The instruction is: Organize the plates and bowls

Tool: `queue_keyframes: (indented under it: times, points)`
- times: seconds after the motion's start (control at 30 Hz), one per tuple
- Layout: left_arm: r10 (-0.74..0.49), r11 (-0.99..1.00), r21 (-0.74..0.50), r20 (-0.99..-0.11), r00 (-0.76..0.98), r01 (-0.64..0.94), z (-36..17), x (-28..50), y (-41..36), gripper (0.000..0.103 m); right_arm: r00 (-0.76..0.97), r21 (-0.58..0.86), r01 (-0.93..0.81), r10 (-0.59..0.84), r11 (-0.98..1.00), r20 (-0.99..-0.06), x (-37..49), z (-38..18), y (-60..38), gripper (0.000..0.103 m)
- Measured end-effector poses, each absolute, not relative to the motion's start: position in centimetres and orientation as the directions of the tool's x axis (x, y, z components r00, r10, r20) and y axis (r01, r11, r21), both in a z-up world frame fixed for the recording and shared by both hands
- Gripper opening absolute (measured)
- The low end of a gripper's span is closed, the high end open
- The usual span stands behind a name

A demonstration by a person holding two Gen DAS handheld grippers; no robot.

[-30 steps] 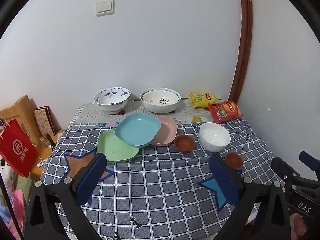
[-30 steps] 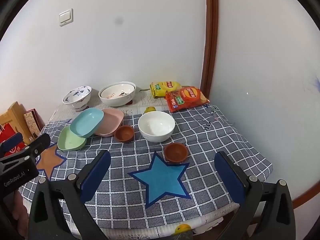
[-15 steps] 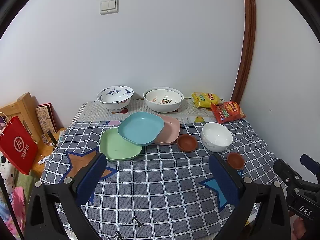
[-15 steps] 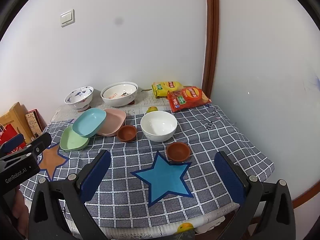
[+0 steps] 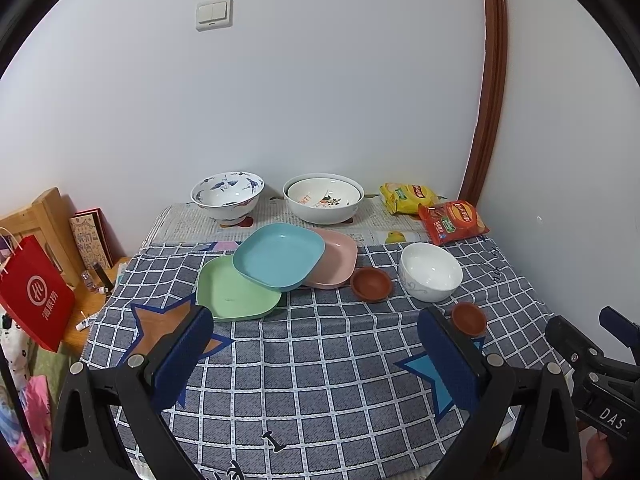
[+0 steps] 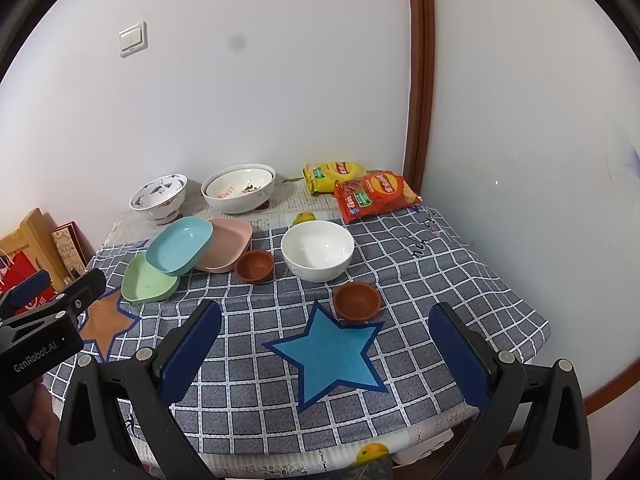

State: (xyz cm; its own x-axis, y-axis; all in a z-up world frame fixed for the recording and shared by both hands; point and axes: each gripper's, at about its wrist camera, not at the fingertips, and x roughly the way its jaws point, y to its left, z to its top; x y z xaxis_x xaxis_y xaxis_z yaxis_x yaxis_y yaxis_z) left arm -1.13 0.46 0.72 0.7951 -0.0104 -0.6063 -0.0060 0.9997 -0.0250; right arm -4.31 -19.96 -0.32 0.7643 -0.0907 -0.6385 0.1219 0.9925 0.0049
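Note:
A blue plate (image 5: 279, 256) lies tilted over a green plate (image 5: 236, 292) and a pink plate (image 5: 336, 260) on the checked cloth. Two small brown bowls (image 5: 371, 283) (image 5: 469, 317) and a white bowl (image 5: 431, 271) sit to the right. A blue-patterned bowl (image 5: 227, 196) and a nested pair of white bowls (image 5: 323, 199) stand at the back. My left gripper (image 5: 316, 336) is open and empty above the near cloth. My right gripper (image 6: 326, 336) is open and empty, near the front brown bowl (image 6: 357, 300); the white bowl (image 6: 317, 250) lies beyond.
Yellow (image 5: 406, 198) and red (image 5: 454, 222) snack bags lie at the back right corner by the wall. A red paper bag (image 5: 34, 300) and a wooden rack (image 5: 44, 220) stand left of the table. The table's front edge (image 6: 320, 452) is close below my right gripper.
Both grippers have pulled back and risen slightly, so the table looks a little farther and lower. The dishes have not moved. Both grippers stay open.

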Motion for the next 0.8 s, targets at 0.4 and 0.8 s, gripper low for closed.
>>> queue_keyframes:
  times: [0.4, 0.8]
  points:
    - [-0.012, 1.000, -0.025, -0.606, 0.796, -0.005, 0.60, -1.49, 0.07, 0.102, 0.762, 0.011, 0.122, -0.087, 0.992, -0.642, -4.38, -0.35, -20.12, 0.102]
    - [-0.011, 1.000, -0.024, -0.607, 0.794, -0.004, 0.39, -1.75, -0.14, 0.102, 0.759, 0.009, 0.122, -0.088, 0.992, -0.645, -4.57, -0.55, -19.81, 0.102]
